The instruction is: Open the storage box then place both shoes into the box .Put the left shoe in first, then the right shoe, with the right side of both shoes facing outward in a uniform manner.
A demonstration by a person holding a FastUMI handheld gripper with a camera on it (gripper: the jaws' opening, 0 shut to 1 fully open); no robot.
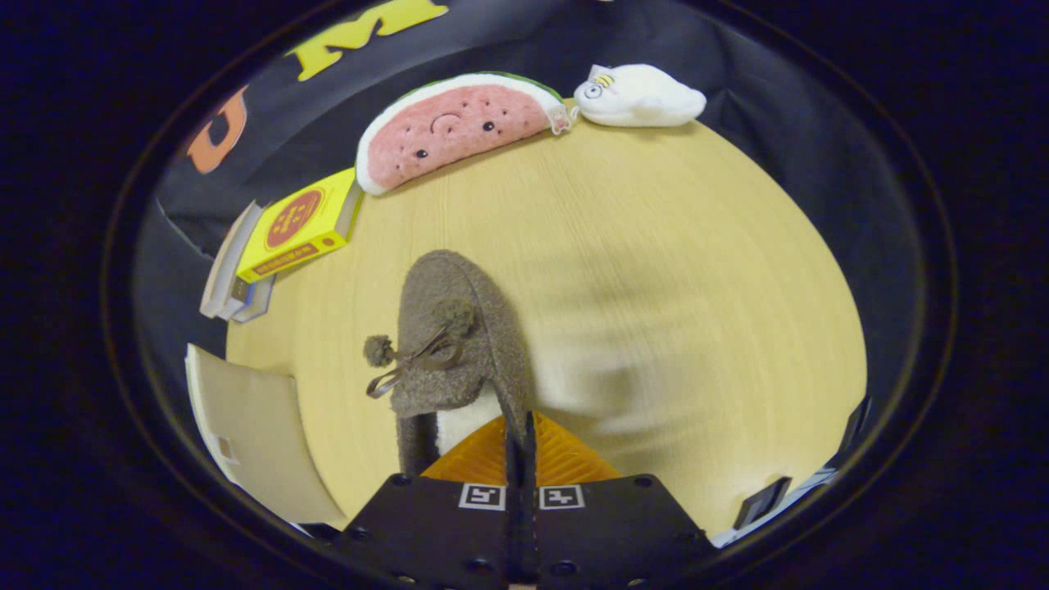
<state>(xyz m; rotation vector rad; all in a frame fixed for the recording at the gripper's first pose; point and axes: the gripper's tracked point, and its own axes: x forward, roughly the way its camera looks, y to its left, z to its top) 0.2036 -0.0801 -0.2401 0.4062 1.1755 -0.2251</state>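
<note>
Going left to right: at about 8 o'clock from the shoe there's a pale flat panel (254,434), cut off at its lower end, so I honestly can't tell if it's the storage box lid or something else. Up at 10 o'clock sits a yellow box (301,223) with a red round logo; there's writing on it but it's too small and warped to read. It's stacked on a couple of white things (225,283) that are mostly hidden underneath, maybe books, can't say.

The brown fuzzy shoe (459,328) is dead center on the table (656,246), just ahead of the tongs (519,442), toe pointing to 12 o'clock, with two little pom-poms and a bow on top. Its heel end is hidden behind the tongs. The tongs are pinched together on the shoe's right side edge, fingers nearly touching with the collar wall between them. Two square black-and-white markers sit on the tongs' body.

At 12 o'clock there's a watermelon slice plushie (455,127) with a face, and at 1 o'clock a white plush (639,97) with a tiny bee tag. The table to the right of the shoe looks motion-blurred. Down at 4 o'clock a dark bit (762,501) is cut off, unidentifiable.
</note>
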